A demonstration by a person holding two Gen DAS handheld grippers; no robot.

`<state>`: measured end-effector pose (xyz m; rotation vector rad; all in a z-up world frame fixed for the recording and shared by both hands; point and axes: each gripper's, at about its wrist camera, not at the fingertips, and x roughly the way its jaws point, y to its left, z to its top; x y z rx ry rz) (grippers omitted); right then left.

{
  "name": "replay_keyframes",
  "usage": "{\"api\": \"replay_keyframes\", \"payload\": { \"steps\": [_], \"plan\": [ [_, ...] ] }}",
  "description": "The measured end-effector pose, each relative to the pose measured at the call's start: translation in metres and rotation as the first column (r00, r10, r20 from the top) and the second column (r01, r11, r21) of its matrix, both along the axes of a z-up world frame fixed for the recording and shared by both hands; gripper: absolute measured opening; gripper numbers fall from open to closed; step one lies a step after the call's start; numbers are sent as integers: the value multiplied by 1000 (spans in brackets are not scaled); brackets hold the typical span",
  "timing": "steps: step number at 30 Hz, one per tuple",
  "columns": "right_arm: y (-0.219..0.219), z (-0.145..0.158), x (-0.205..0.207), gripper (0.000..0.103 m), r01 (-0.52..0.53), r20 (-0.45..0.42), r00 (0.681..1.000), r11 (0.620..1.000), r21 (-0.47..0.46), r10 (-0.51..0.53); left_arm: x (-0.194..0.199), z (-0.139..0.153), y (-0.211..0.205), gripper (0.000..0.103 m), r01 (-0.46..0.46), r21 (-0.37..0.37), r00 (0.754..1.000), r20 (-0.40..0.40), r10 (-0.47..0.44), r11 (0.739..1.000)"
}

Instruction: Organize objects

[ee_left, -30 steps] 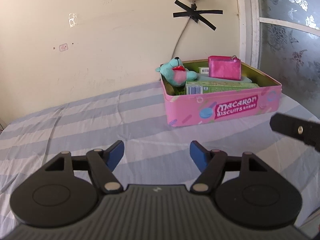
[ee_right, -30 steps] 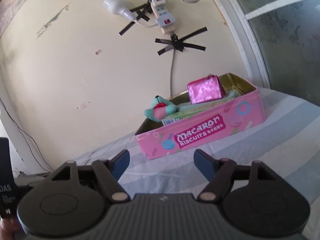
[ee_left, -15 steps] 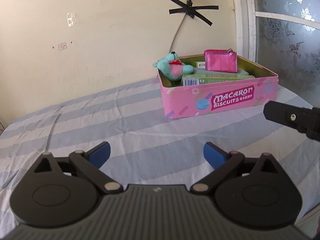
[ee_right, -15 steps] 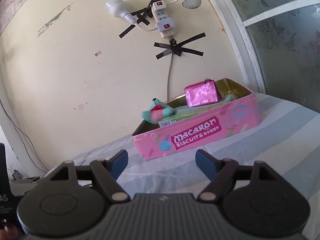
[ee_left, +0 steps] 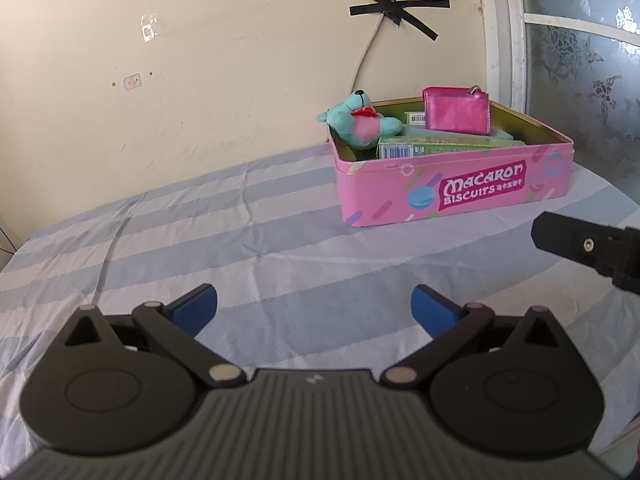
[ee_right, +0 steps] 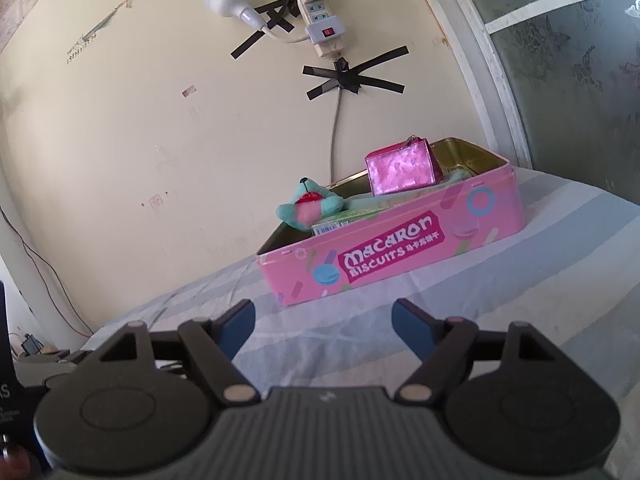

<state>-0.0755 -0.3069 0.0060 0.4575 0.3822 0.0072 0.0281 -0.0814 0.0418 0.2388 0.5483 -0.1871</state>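
Observation:
A pink "Macaron Biscuits" tin [ee_left: 456, 192] [ee_right: 400, 248] stands open on the striped sheet near the wall. It holds a teal plush bear [ee_left: 358, 122] [ee_right: 310, 208], a shiny pink zip pouch [ee_left: 456, 115] [ee_right: 400, 171] and green boxes [ee_left: 440, 147]. My left gripper [ee_left: 314, 310] is open and empty, well short of the tin. My right gripper [ee_right: 323, 318] is open and empty, also short of it. A black part of the right gripper [ee_left: 580, 242] shows at the right edge of the left wrist view.
The blue and white striped sheet [ee_left: 200, 216] covers the surface. A cable [ee_left: 366, 56] runs down the cream wall behind the tin from a taped power strip [ee_right: 322, 28]. A frosted window [ee_left: 584, 60] is at the right.
My left gripper's jaws have spread wider and it has drawn back a little from the tin. My right gripper has also backed off slightly and stays open.

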Motion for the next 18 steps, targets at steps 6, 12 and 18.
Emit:
{"api": "replay_keyframes", "payload": {
  "steps": [6,12,18],
  "plan": [
    [0,-2,1,79,0,-8,1000,1000,0,0,0,-1,1,103,2,6,1000,1,-2,1000],
    [0,-4,2,80,0,-14,1000,1000,4,0,-2,-2,1,103,18,15,1000,13,-18,1000],
    [0,-5,2,82,2,-14,1000,1000,5,-1,-2,-2,-2,103,22,24,1000,14,-23,999]
  ]
}}
